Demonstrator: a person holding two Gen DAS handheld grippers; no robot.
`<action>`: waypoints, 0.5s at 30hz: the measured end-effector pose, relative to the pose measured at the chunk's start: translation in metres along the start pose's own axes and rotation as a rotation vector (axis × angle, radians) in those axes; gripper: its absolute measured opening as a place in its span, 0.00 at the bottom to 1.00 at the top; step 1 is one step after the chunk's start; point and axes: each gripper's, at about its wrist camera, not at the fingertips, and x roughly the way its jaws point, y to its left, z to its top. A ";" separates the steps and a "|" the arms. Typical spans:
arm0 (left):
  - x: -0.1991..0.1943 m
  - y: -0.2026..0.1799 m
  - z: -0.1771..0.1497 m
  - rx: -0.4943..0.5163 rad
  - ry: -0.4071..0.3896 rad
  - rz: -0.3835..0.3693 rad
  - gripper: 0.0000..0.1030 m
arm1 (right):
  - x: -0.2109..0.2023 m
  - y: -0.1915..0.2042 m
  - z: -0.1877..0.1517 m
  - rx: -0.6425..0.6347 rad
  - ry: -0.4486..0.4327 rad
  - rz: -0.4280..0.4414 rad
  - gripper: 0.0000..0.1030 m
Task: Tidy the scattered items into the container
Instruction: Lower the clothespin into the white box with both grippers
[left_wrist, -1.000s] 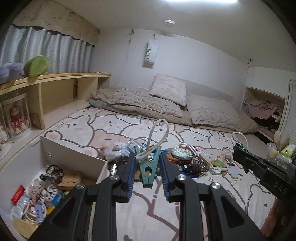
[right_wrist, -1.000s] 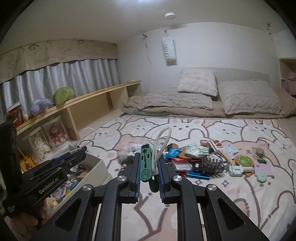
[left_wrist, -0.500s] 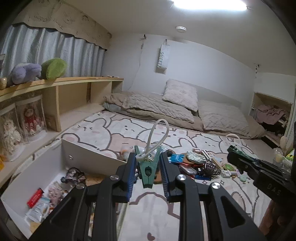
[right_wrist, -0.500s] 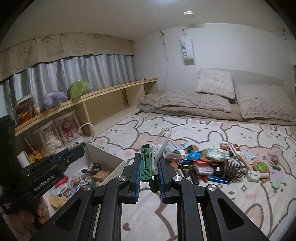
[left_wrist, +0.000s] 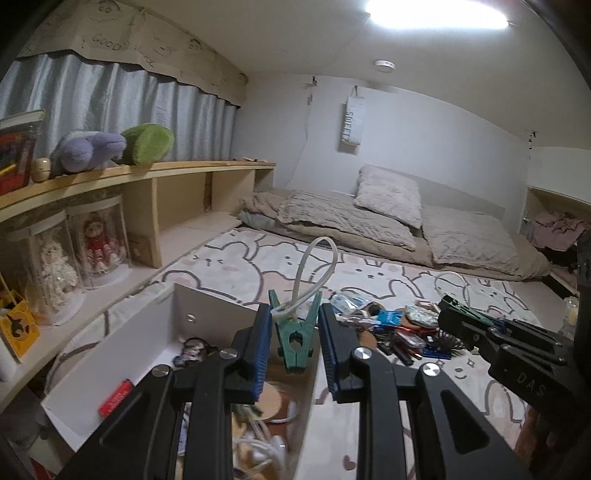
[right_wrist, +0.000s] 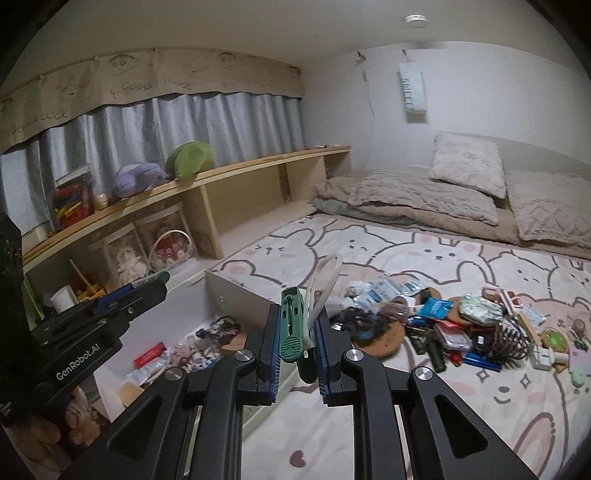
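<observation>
My left gripper (left_wrist: 293, 311) is shut on a green clothes peg (left_wrist: 295, 334) with a white cord loop, held in the air over the open white box (left_wrist: 122, 343). The box holds several small items, a red packet (left_wrist: 115, 398) among them. My right gripper (right_wrist: 298, 311) is shut on a second green peg (right_wrist: 290, 326), seen edge-on with its own white loop, just right of the box's far wall (right_wrist: 240, 291). A pile of scattered items (right_wrist: 443, 328) lies on the rabbit-print rug (right_wrist: 424, 258). Each gripper shows in the other's view, the right gripper (left_wrist: 480, 332) and the left gripper (right_wrist: 140, 291).
A low wooden shelf (left_wrist: 159, 206) runs along the left, with dolls in clear cases (left_wrist: 99, 243) below and plush toys (left_wrist: 110, 147) on top. Bedding and pillows (left_wrist: 388, 199) lie at the back. A yellow bag (left_wrist: 18, 325) stands left of the box.
Both grippers have swung left with their pegs. The white box has come in under the left gripper, and the item pile has slid to the right in both views.
</observation>
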 end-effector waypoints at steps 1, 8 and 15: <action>-0.002 0.004 0.000 0.002 -0.002 0.006 0.25 | 0.002 0.003 0.001 -0.001 0.002 0.008 0.16; -0.012 0.030 -0.001 -0.001 -0.003 0.046 0.25 | 0.013 0.023 0.004 -0.005 0.005 0.060 0.16; -0.024 0.051 -0.001 -0.016 -0.015 0.076 0.25 | 0.020 0.043 0.004 -0.022 0.014 0.099 0.16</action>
